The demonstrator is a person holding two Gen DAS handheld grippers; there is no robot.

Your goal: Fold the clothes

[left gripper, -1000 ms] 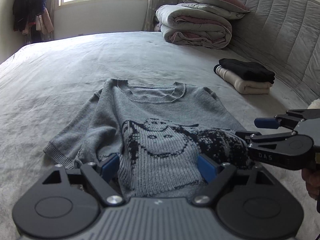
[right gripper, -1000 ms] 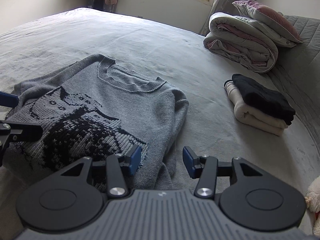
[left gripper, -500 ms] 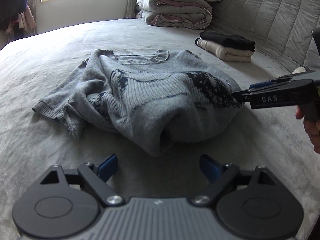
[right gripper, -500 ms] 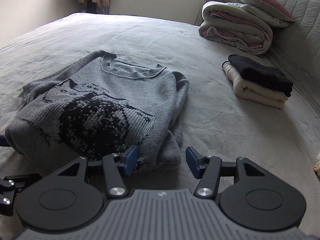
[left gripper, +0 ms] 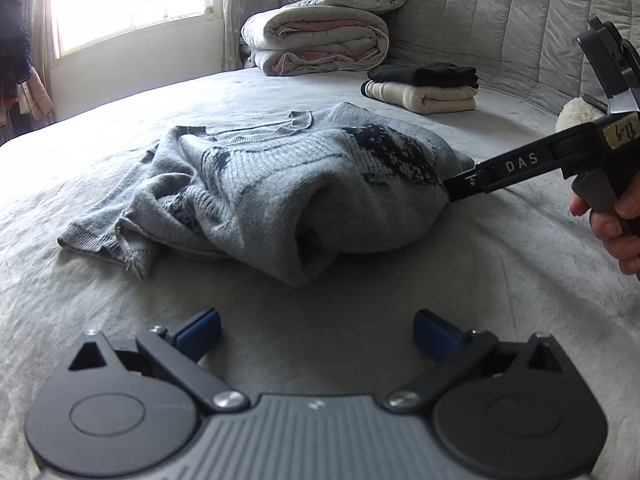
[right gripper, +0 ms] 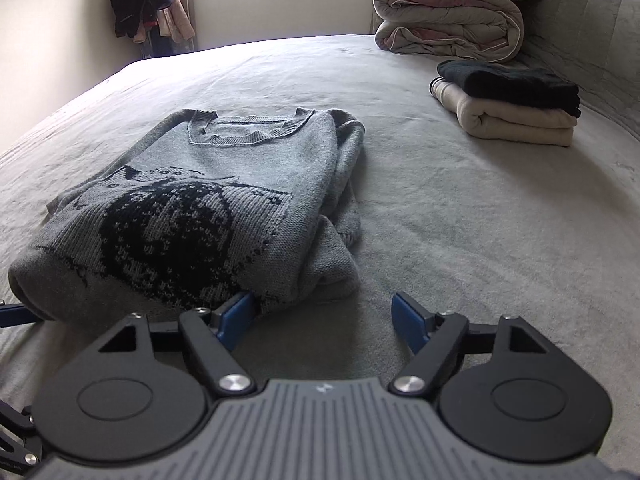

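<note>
A grey knit sweater [left gripper: 280, 192] with a dark pattern lies folded in a loose bundle on the bed, its neckline at the far side. My left gripper [left gripper: 316, 332] hovers just short of its near fold, jaws opening wide, nothing between them. In the right wrist view the sweater [right gripper: 208, 208] lies ahead and to the left. My right gripper [right gripper: 324, 316] has its jaws opening too, the left fingertip [right gripper: 240, 312] right at the fold's near corner and only bed sheet between the pads. From the left wrist view, the right gripper's [left gripper: 500, 172] tip reaches the sweater's right edge, held by a hand [left gripper: 612, 220].
A folded black and cream stack [right gripper: 508, 104] sits at the right near the quilted headboard [left gripper: 520, 32]. A rolled duvet with a pillow [left gripper: 320, 40] lies beyond it. A plush toy [left gripper: 576, 114] is at the far right. The grey bed sheet [right gripper: 460, 220] spreads all around.
A second ago the sweater's near edge lay between both pairs of fingers. Now it rests folded ahead of them, both grippers have drawn back and lower, and their jaws stand wider.
</note>
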